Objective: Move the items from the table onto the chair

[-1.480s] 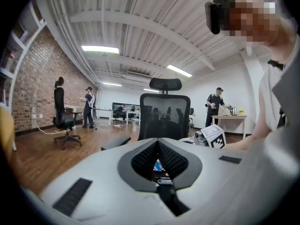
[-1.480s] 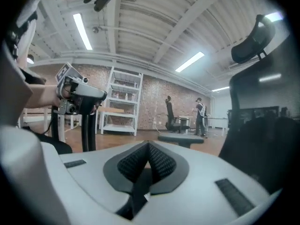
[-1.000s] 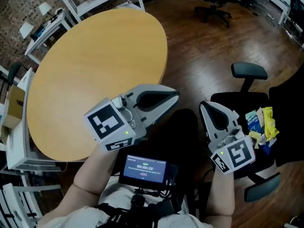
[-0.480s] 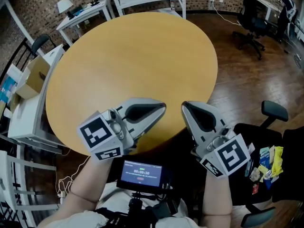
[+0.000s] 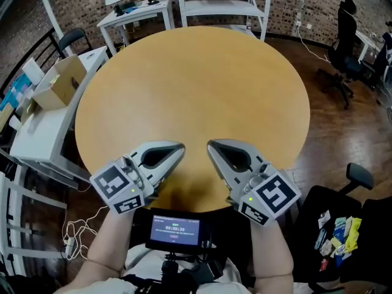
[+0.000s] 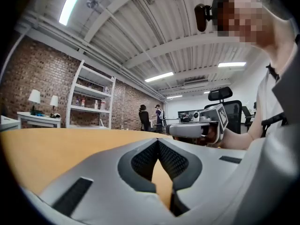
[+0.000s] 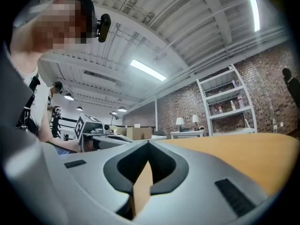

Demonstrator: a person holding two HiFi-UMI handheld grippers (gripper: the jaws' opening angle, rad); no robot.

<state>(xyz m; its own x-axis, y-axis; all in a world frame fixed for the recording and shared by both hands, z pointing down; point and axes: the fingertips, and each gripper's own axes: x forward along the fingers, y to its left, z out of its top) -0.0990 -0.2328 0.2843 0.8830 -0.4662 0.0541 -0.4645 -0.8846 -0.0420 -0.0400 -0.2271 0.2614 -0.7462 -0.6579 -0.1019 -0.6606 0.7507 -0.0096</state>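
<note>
While the items [image 5: 340, 234] lay on the chair [image 5: 309, 210] and the counter [image 5: 196, 78] was bare, transfer appeared complete. Left gripper [image 5: 179, 147] and right gripper [image 5: 212, 144] were closed, empty; no pick remained.

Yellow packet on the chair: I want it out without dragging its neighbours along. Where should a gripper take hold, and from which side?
Probably from above, on the long edge of the yellow packet that faces away from the pile. It lies flat on the chair seat at the pile's outer side, with the blue packet tight against its other edge.
</note>
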